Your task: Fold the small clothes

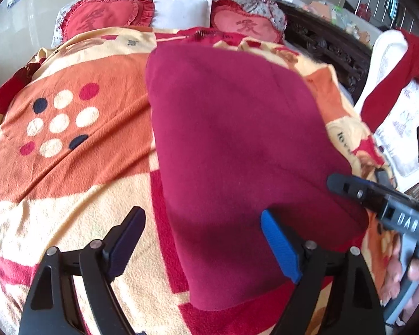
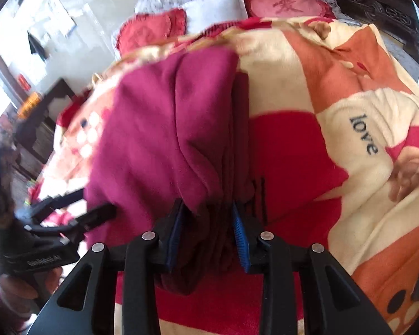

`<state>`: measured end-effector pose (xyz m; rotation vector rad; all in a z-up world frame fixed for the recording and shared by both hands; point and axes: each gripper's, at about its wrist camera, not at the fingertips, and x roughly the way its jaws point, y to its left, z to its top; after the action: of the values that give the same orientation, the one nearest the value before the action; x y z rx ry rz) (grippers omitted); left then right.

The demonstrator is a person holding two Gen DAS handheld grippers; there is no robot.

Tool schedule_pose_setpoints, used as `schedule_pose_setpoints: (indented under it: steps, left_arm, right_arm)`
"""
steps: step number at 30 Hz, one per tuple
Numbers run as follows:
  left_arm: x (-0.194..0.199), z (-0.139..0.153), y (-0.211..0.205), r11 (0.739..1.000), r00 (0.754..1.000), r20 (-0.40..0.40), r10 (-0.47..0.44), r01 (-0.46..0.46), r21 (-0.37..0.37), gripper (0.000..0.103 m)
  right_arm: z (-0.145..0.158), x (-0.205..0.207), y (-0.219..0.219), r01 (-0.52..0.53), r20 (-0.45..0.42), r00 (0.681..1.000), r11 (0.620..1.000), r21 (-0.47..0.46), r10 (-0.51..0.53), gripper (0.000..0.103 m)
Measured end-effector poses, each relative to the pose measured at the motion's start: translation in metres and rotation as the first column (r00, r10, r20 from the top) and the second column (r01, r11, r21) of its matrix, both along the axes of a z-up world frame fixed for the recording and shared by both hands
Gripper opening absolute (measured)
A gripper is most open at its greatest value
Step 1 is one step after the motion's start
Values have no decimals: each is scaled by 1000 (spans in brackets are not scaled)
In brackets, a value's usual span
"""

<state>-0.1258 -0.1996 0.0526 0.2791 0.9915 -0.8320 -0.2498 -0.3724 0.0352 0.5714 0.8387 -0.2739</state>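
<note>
Releasing the fold is the step in hand, judged from how things lie: the dark magenta fleece garment [image 1: 231,139] lies doubled on the orange, cream and red patterned fleece blanket [image 1: 69,167] that covers the bed, right of the blanket's middle and reaching toward its right edge.

The left gripper [image 1: 201,240] stands wide apart with nothing pressed between its blue-padded fingers; one finger hangs over bare blanket, the other over the garment's near left part. The right gripper [image 2: 209,240] has a bunched, gathered edge of the garment [image 2: 164,128] between its jaws, which stand narrowly apart; whether the pads grip firmly cannot be told (the cloth fills the gap).

To do this step well:
1. Lower the bunched edge until it rests on the layer beneath, flush with the garment's near right corner.
2. Part the right jaws fully before drawing back, so the fleece does not drag and spoil the fold.
3. Use the free left gripper to press the near left edge flat.

The garment's long axis runs from the blanket's near edge toward the red heart-shaped frilled pillows [image 1: 103,16] at the far edge, leaning slightly leftward as it recedes
</note>
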Motion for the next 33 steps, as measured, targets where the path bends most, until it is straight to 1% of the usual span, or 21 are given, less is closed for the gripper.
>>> schedule_pose_setpoints:
  steps: [2,3,4,6,8,10,11,13,16,21,23,24,25,26,27,28,29,31,33]
  left_arm:
    - [7,3,3,999,1000,-29,8,-9,-41,88]
    - [11,3,3,998,999,-49,11,-14,-57,91]
    - [13,3,3,998,998,-63,13,-18,-64,92]
    - [20,0,1,997,996,-93,15,-22,-75,92]
    - [24,-3,-2,996,993,-116,11,-21,-85,92]
    - [26,-6,-7,997,993,-120,5,-15,-80,93]
    - [27,-8,-10,997,993,-122,-1,-8,-76,94]
    - [28,-11,-13,997,992,-125,-8,-2,-78,96]
    - [30,-13,-16,997,992,-125,-10,0,-80,97]
    - [32,-15,-19,997,992,-123,-8,-2,-78,98]
    - [31,-15,-19,997,992,-123,-9,-1,-78,98]
    - [31,-15,-19,997,992,-123,-12,2,-78,96]
    - [30,-14,-20,997,992,-123,-19,9,-82,88]
    - [29,-12,-21,997,993,-118,-30,20,-81,85]
    - [26,-10,-21,997,994,-102,-30,22,-74,81]
    - [25,-8,-21,997,995,-94,-30,24,-71,74]
    - [24,-6,-21,997,996,-87,-29,23,-68,70]
    - [24,-1,-16,997,996,-82,-20,14,-74,53]
    - [23,6,-10,996,996,-83,-18,11,-87,46]
  right_arm:
    - [9,-2,-11,23,55,998,1000,21,-24,28]
    - [10,-1,-15,31,66,997,999,29,-32,37]
    - [11,1,-23,39,90,995,998,49,-44,42]
    - [8,8,-33,36,123,991,995,89,-47,43]
    - [-3,19,-48,32,135,989,986,161,-54,47]
    - [-15,29,-57,16,133,990,974,224,-46,52]
    - [-24,36,-62,7,127,991,962,271,-43,53]
    - [-33,42,-65,-14,140,990,949,316,-32,53]
    - [-39,53,-62,-34,139,990,949,313,-11,53]
    - [-43,62,-58,-34,134,991,953,301,-7,53]
    - [-41,62,-55,-32,134,991,957,287,-7,49]
    - [-40,61,-54,-33,134,991,959,280,-5,44]
    - [-38,61,-52,-31,134,991,963,269,-5,37]
    - [-36,59,-52,-32,137,991,965,261,-5,35]
    - [-34,58,-51,-31,137,990,967,253,-5,29]
    - [-30,57,-47,-30,138,990,973,231,-2,26]
    - [-26,56,-44,-32,137,991,977,209,3,24]
    - [-18,54,-39,-34,136,991,983,182,9,21]
    - [-8,51,-34,-36,149,989,983,178,9,20]
